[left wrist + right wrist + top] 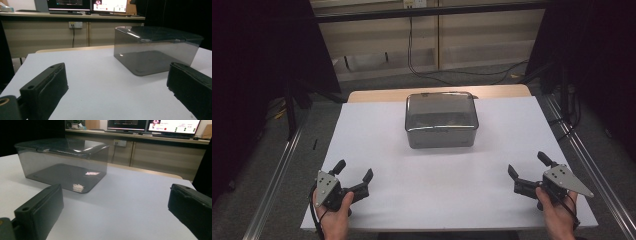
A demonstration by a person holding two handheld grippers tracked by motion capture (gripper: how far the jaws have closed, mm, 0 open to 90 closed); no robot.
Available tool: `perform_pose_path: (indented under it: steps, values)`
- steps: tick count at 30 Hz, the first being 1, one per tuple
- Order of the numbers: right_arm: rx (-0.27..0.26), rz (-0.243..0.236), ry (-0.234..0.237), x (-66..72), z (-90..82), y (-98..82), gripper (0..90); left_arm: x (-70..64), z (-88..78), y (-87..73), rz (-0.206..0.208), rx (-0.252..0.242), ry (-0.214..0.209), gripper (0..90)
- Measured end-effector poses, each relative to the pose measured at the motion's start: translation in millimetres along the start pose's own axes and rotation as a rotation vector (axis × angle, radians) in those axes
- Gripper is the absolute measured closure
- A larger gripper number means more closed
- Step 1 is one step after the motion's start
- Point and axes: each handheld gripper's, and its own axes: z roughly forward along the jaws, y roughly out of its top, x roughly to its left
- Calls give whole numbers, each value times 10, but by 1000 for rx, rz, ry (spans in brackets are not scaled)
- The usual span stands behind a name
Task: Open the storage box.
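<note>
Near the table's front edge, left tool (354,171) and right tool (527,165) spread wide, empty, well apart from smoky lidded box (441,120)

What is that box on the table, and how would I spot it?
Find the white sheet covering the table. Toward its far edge, midway across, sits a smoky see-through plastic box with a lid, the sheet's lone object besides the two hand-held grippers.

Beyond my white table sheet (377,130), a long beige wooden cabinet (50,35) spans the upper frame, bearing lit monitors (172,125); black curtains (257,50) darken both sides.
</note>
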Motion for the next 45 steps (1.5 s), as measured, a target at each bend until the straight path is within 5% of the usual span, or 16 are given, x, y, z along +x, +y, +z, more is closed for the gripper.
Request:
perform_pose_path:
  steps: [8,18,23,45]
  values:
    - [16,36,23,-1,30,-14,4,-35,16,-15,-8,15,14,30]
    - [27,22,68,95,102,-21,0,-53,23,-37,-17,47,-23,46]
    - [34,17,114,155,174,6,4,-68,22,-41,-20,46,-18,47]
    - [25,-11,180,478,481,145,0,-68,-5,-25,-27,41,-19,47]
